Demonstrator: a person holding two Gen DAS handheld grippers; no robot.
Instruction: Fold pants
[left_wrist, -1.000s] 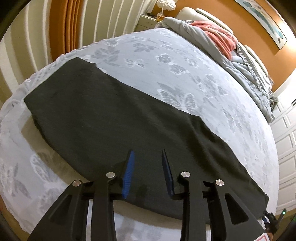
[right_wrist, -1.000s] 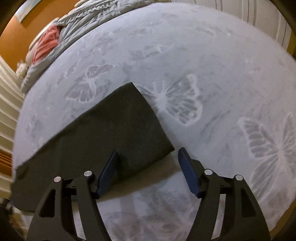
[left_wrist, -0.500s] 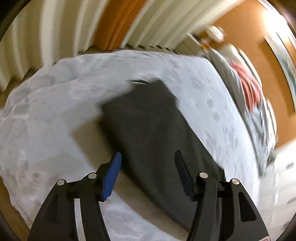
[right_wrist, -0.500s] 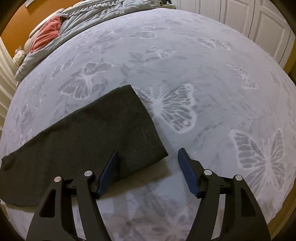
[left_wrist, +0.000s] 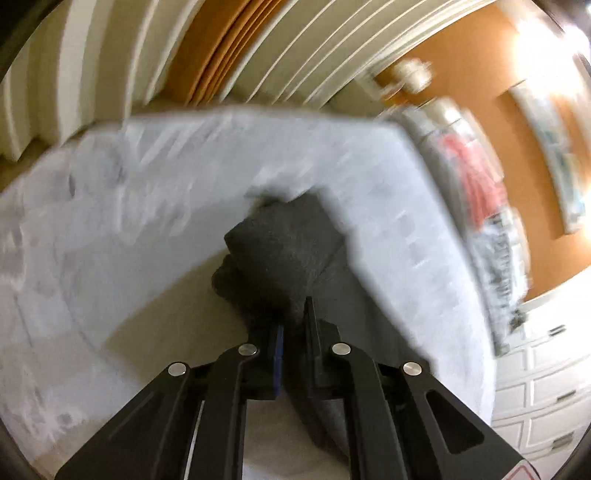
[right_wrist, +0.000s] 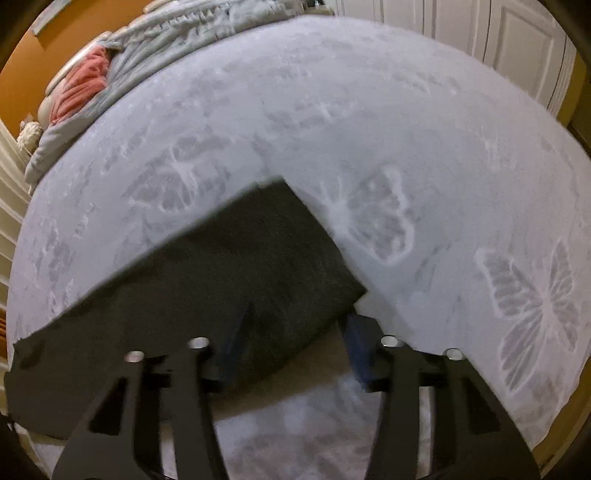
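pants (right_wrist: 229, 273), dark charcoal, lie in a long folded strip on the bed (right_wrist: 369, 110), over a pale grey cover w/ a butterfly print. left gripper (left_wrist: 293, 325) is clamped tight on one end of the strip: fingers (left_wrist: 309, 325) nearly together w/ cloth bunched between them, blue pad just visible, and the fabric ahead is rumpled and pulled up into a loose hump. left view is motion-blurred. right gripper (right_wrist: 295, 332) sits at the other end, near the corner of the hem; its fingers (right_wrist: 356, 339) are about half apart and closing, w/ the pants edge lying between them. left-side finger is over the dark cloth, right-side one just past the corner above the cover. can't tell if the pads touch the fabric, they're blurred. crumpled grey duvet (right_wrist: 166, 40) and a coral-pink cloth (right_wrist: 79, 88) are heaped at the head of the bed, well apart from the pants. white panelled doors (right_wrist: 480, 33) beyond the far side, orange wall (left_wrist: 461, 55) behind the headboard.
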